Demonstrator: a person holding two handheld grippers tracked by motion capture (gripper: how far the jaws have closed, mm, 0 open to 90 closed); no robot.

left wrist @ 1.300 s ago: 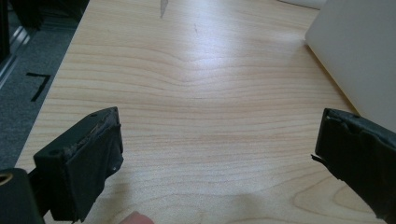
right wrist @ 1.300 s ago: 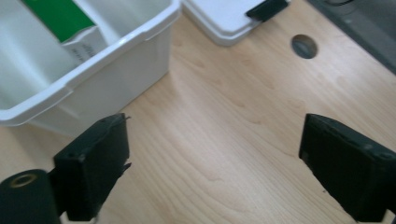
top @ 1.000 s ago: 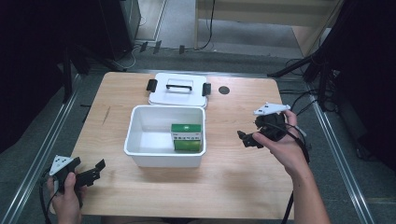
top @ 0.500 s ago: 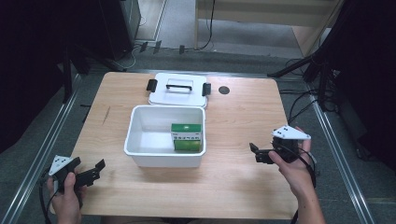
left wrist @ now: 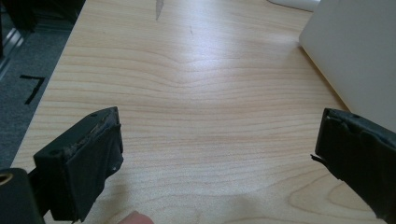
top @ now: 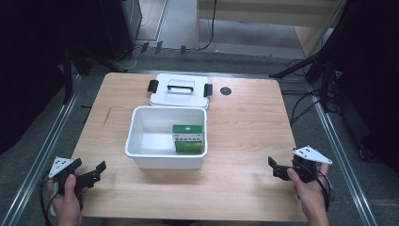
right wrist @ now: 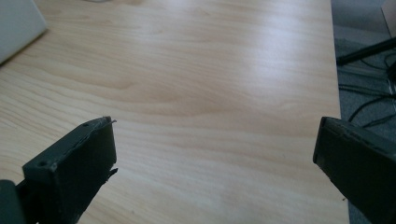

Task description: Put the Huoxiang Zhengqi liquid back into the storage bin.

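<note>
Grippers idle, box in bin

Bin [top: 141, 155], white, sits mid-frame in the high view on the table [top: 244, 122]. Green box [top: 188, 138] stands inside it, against the bin's right wall. White lid [top: 179, 89] with black handle lies just above the bin, touching or nearly so.

Left gripper [top: 96, 170] sits lower left of the frame, jaws spread wide, holding nothing; bin is up and right of it, well apart. Its own view shows the bin wall [left wrist: 355, 51] upper right.

Right gripper [top: 275, 168] sits lower right, jaws wide apart, empty, bare wood between them. Bin corner [right wrist: 18, 25] shows upper left in its view.
</note>
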